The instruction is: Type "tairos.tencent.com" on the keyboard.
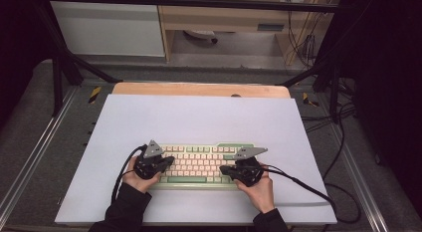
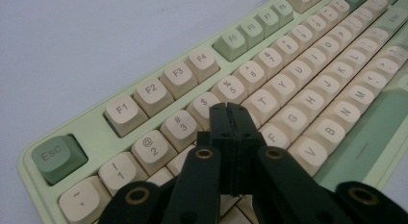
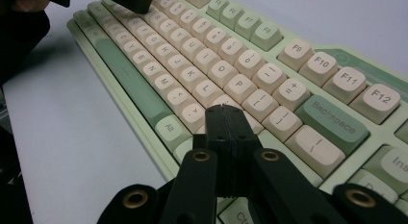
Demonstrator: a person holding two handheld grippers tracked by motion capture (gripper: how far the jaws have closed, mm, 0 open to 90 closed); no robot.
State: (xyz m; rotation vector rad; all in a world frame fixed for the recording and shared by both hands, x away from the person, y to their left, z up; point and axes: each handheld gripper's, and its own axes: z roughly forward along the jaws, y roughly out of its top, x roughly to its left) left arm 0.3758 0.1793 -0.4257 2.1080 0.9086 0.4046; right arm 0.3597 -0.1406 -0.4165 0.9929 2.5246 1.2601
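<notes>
A pale green keyboard with cream keys lies on the white sheet near the front edge. My left gripper is shut with nothing between its jaws, and hovers over the keyboard's left side. In the left gripper view its tips sit above the number row near the 4 and 5 keys. My right gripper is also shut and empty, over the keyboard's right side. In the right gripper view its tips lie near the keys left of Backspace, and the left gripper shows far off.
A white sheet covers a wooden table. Black cables trail off to the right of the sheet. Dark frame poles stand at the back left and back right. Bare sheet lies beyond the keyboard.
</notes>
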